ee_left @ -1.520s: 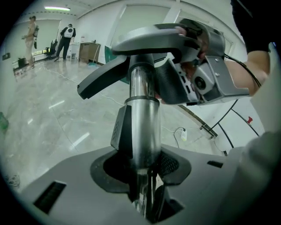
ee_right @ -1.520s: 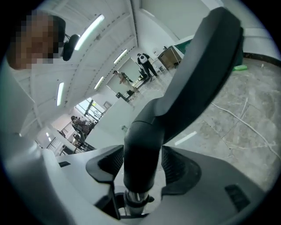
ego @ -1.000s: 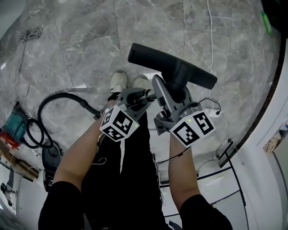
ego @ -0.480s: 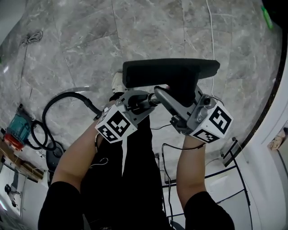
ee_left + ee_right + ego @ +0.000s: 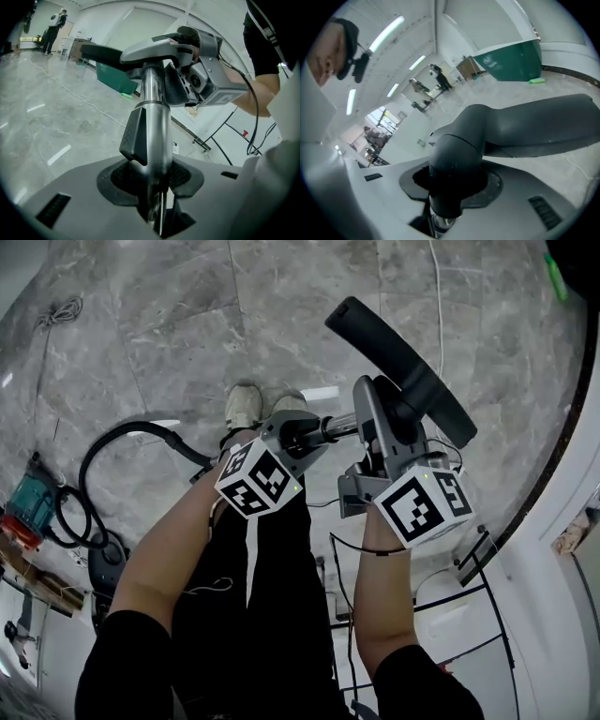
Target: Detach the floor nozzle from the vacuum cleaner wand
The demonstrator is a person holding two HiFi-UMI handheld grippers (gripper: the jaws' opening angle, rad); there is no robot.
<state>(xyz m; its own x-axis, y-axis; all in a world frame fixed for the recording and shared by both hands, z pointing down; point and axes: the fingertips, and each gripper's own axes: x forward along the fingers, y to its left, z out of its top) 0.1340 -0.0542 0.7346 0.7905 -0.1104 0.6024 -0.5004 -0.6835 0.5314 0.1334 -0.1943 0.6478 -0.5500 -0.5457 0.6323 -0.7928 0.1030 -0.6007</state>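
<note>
In the head view the black floor nozzle hangs in the air above the floor, slanting from upper left to lower right. Its dark grey neck sits between the jaws of my right gripper, which is shut on it. The silver wand runs left from the neck into my left gripper, shut on the tube. The left gripper view shows the wand with a dark ribbed clip on its side. A silver tube end shows below the neck.
On the marble floor at the left lie a black hose, the vacuum body and a green and red tool. A white cable runs up the floor. A black metal frame stands at the right.
The nozzle head has swung round, from lying level half a second ago to a steep slant now. The right gripper moved with it; the left gripper shifted slightly right.
</note>
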